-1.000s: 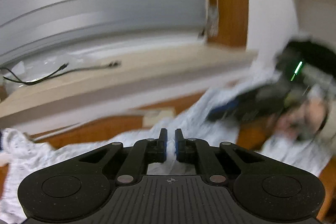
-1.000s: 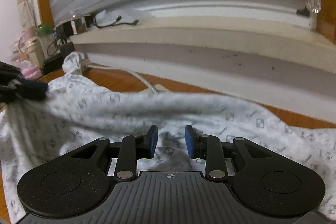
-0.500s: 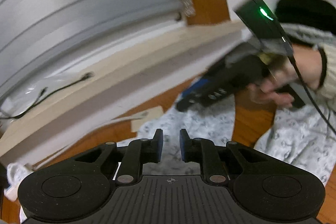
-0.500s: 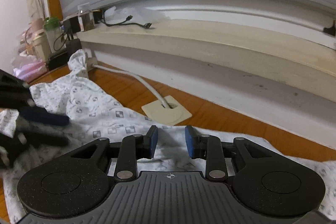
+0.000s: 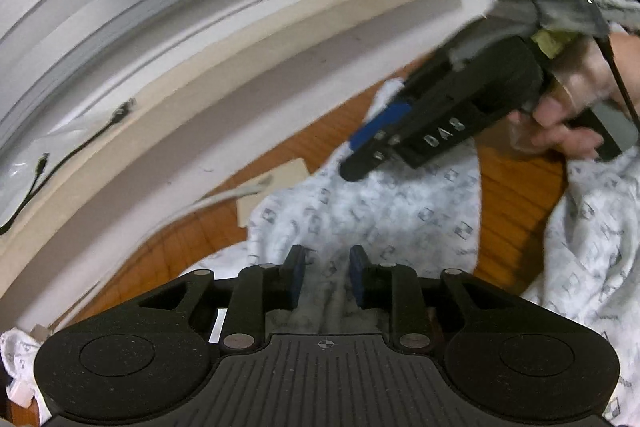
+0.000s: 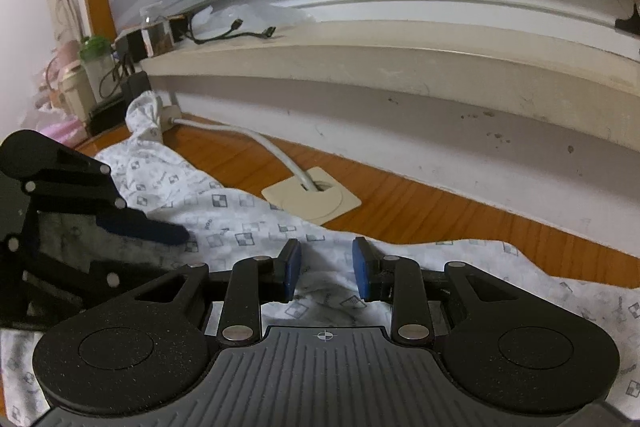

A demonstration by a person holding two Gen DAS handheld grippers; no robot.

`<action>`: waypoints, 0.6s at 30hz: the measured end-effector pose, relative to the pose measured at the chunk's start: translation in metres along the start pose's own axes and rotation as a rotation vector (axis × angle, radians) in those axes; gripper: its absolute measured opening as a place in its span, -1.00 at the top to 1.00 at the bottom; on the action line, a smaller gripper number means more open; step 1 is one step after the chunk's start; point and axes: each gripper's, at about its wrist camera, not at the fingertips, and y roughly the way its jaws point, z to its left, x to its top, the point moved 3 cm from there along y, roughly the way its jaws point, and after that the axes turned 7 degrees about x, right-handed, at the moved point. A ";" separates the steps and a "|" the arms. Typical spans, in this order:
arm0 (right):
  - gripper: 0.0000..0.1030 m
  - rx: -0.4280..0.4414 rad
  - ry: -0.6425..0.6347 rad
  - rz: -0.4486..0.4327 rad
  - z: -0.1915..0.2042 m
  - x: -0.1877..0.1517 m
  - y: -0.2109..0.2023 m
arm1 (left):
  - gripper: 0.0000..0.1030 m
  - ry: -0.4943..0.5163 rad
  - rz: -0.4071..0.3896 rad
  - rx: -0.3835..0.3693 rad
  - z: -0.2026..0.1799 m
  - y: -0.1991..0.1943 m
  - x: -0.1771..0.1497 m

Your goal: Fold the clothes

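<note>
A white garment with small grey square prints point(image 5: 384, 211) lies rumpled on the wooden table point(image 5: 516, 203); it also shows in the right wrist view point(image 6: 240, 227). My left gripper point(image 5: 326, 267) is open, its jaws apart just above the cloth with a fold between them. My right gripper point(image 6: 326, 267) is open over the cloth's far edge. The right gripper also appears in the left wrist view point(image 5: 384, 143), held in a hand above the garment. The left gripper appears at the left of the right wrist view point(image 6: 80, 227).
A cream cable grommet plate point(image 6: 312, 199) with a white cable point(image 6: 240, 135) sits on the table beyond the cloth. A beige window ledge point(image 6: 400, 67) with black cables point(image 6: 236, 33) runs behind. Bottles and clutter point(image 6: 80, 79) stand at the far left.
My left gripper opened from shut and dropped closer to the cloth. The right gripper stayed open and the garment went from lifted to lying flat on the table.
</note>
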 end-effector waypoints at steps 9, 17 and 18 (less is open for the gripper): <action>0.42 0.048 -0.153 0.061 0.029 -0.007 -0.005 | 0.46 -0.064 0.025 -0.001 0.019 0.005 -0.009; 0.25 0.054 -0.288 0.097 0.050 -0.018 -0.008 | 0.59 -0.073 -0.002 0.008 0.014 0.006 -0.004; 0.25 0.058 -0.296 0.099 0.051 -0.019 -0.008 | 0.65 -0.073 0.002 0.004 0.014 0.008 -0.005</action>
